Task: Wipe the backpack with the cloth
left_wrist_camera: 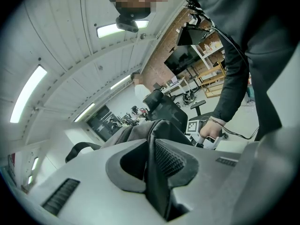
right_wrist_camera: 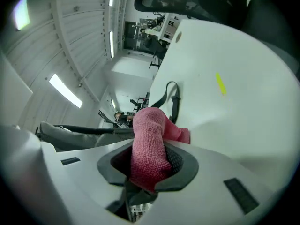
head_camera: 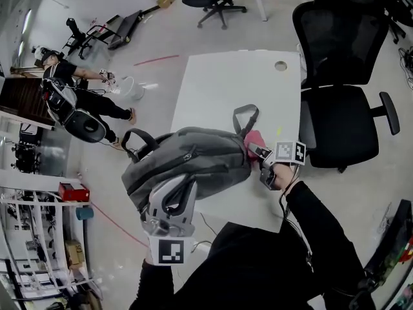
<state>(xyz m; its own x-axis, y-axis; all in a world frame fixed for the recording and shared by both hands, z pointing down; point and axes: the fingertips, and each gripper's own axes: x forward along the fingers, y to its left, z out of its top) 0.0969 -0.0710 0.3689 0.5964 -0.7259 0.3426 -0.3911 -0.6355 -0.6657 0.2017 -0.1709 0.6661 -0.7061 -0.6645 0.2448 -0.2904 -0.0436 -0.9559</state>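
On the white table [head_camera: 226, 82] lies a grey backpack [head_camera: 193, 157] on its side, and its lower end hangs a little over the near edge. It looks full and rounded, but what is inside it cannot be seen. Its fabric is mid grey with darker trim. A dark handle [head_camera: 245, 118] sticks out toward the far side of the table, and a black strap [head_camera: 137, 141] loops out at the left over the floor.

The left gripper [head_camera: 173, 192] is pinching a fold of the backpack's dark fabric [left_wrist_camera: 157, 172]; its jaws are nearly together with the fabric standing up between them. The right gripper [head_camera: 261, 157] is clamped on a pink cloth [head_camera: 253, 139], which bulges out past the jaws. The cloth touches the right end of the backpack, just beside the handle. A black chair [head_camera: 342, 115] stands to the right of the table.
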